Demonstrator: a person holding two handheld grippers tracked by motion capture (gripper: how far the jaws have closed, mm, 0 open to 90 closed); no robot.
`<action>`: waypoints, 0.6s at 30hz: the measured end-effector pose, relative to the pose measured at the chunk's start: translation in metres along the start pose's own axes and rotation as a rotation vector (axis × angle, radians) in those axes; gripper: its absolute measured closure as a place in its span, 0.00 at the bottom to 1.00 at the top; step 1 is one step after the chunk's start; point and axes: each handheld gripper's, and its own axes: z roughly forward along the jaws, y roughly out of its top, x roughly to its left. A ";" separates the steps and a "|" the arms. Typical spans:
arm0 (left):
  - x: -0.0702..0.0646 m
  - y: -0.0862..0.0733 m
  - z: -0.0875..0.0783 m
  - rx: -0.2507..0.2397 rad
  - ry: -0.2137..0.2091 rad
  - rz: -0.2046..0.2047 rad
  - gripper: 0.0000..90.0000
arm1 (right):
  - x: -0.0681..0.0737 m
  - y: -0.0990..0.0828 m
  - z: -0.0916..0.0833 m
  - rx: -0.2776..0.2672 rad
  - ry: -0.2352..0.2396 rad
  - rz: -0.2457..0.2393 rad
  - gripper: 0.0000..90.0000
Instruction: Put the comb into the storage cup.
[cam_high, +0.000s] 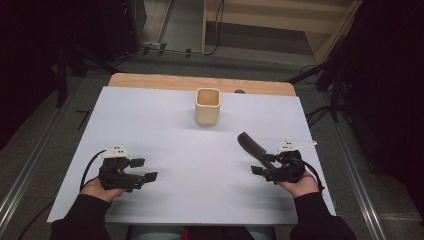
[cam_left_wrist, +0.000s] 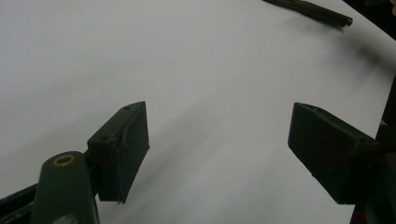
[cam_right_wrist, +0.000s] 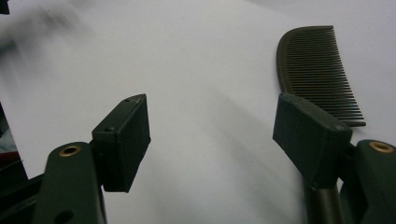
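A dark comb (cam_high: 251, 146) lies flat on the white desk (cam_high: 165, 135), at about four o'clock from the tan cup (cam_high: 207, 106). The right gripper (cam_high: 258, 171) rests at its handle, fingers (cam_right_wrist: 122, 140) released, nothing between them. The left gripper (cam_high: 145, 170) is released too. Best approach: straddle the handle squarely, then clench.

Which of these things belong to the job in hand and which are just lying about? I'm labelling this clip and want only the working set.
In the job:
- comb, lying flat on the white sheet beside the right gripper, whose jaws stand open
- beige cup, upright farther back, the likely place for it

Lying about:
- left gripper, open over bare sheet
- cables on the floor
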 end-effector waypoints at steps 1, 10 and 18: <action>0.000 0.000 0.000 0.000 0.000 0.000 0.24 | 0.000 0.000 0.000 0.002 -0.004 0.001 0.28; 0.000 0.000 0.000 0.002 0.003 0.000 0.24 | 0.000 -0.001 0.004 0.031 0.006 -0.007 0.28; 0.000 0.000 0.000 0.002 0.003 0.001 0.24 | -0.001 0.000 0.001 0.017 0.000 -0.004 0.28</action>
